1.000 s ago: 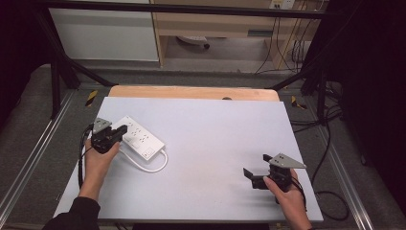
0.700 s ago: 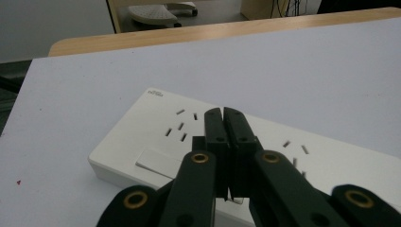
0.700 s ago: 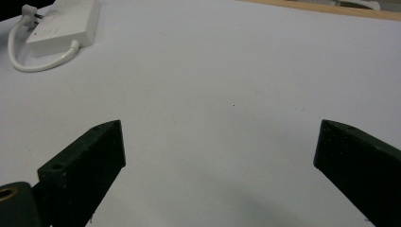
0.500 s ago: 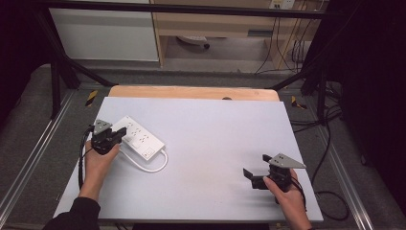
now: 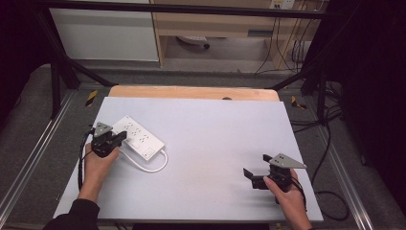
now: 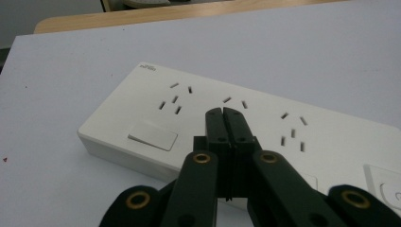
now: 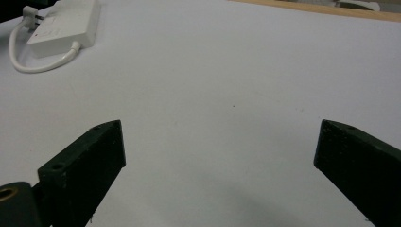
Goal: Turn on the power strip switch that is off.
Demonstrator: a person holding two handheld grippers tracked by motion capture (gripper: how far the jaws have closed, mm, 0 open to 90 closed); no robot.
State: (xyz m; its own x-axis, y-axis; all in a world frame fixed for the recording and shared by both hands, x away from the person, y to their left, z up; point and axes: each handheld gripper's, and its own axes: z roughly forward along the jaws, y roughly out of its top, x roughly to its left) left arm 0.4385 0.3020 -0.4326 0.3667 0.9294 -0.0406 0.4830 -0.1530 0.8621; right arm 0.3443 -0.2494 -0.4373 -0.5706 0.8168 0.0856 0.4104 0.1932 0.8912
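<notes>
Table: we see a pale grey-white table top (image 5: pixel 206 143) with a wooden edge (image 5: pixel 191 92) along its far side.
Power strip: a white power strip (image 5: pixel 139 136) lies flat on the left half of the table, set at a slant, with its sockets facing up. In the left gripper view the power strip (image 6: pixel 189 109) shows rows of socket slots and a flat rocker switch (image 6: pixel 152 136) near one end.
Cord: a white cord (image 5: pixel 151 165) loops out from the near end of the strip and curls back on the table; in the right gripper view the same cord (image 7: pixel 33 61) curves beside the strip (image 7: pixel 66 21).
Left gripper: we see the left gripper (image 5: pixel 118 137) held in the left hand (image 5: pixel 98 163) at the strip's left end. Its jaws are pressed together with nothing between them, and their tips (image 6: pixel 223 113) sit over the top face of the strip, near the middle sockets; we cannot tell whether they touch it.
Right gripper: the right gripper (image 5: pixel 256 168), held in the right hand (image 5: pixel 287 196), is over bare table near the front right, well apart from the strip. Its jaws (image 7: pixel 220 156) stand wide apart and hold nothing.
</notes>
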